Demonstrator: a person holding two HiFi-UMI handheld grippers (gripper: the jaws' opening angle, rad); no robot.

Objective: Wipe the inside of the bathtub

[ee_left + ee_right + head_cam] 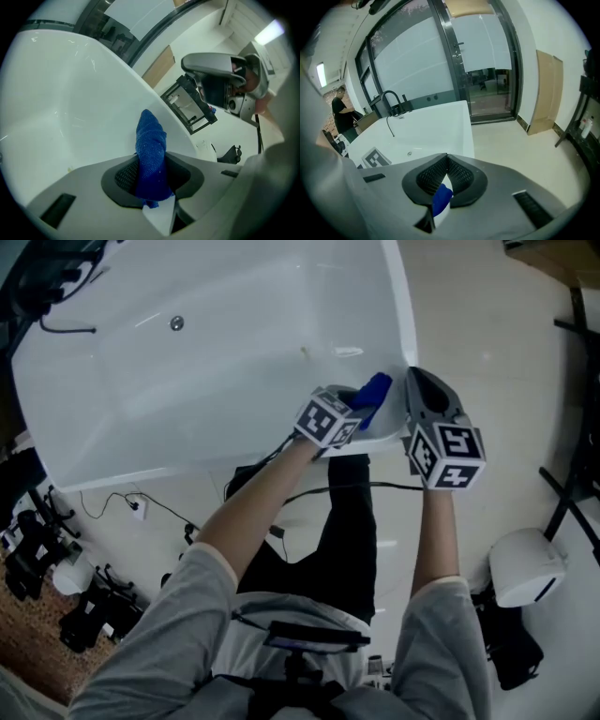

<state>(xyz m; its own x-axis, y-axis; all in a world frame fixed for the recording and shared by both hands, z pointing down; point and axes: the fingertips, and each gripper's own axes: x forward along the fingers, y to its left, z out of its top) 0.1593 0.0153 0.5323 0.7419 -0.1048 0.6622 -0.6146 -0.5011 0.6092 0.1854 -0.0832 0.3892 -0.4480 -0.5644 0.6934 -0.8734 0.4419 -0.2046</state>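
The white bathtub point(216, 362) fills the upper head view, and both grippers hang over its near right rim. My left gripper point(364, 412) is shut on a blue cloth point(374, 392), which stands up between the pads point(124, 176) as a rolled wad point(150, 136) over the tub's inner wall point(65, 112). Just to its right my right gripper point(418, 381) is shut with nothing between its meeting pads point(436, 174). The blue cloth point(441, 199) shows through the gap below them. The tub point(426, 126) lies ahead and to the left in that view.
A drain fitting point(176, 323) sits in the tub floor, with a black faucet and hose point(389, 103) at its far end. Black cables and a plug point(137, 506) lie on the floor. A white round appliance point(525, 564), black stand point(570, 479) and rack point(190, 105) stand to the right.
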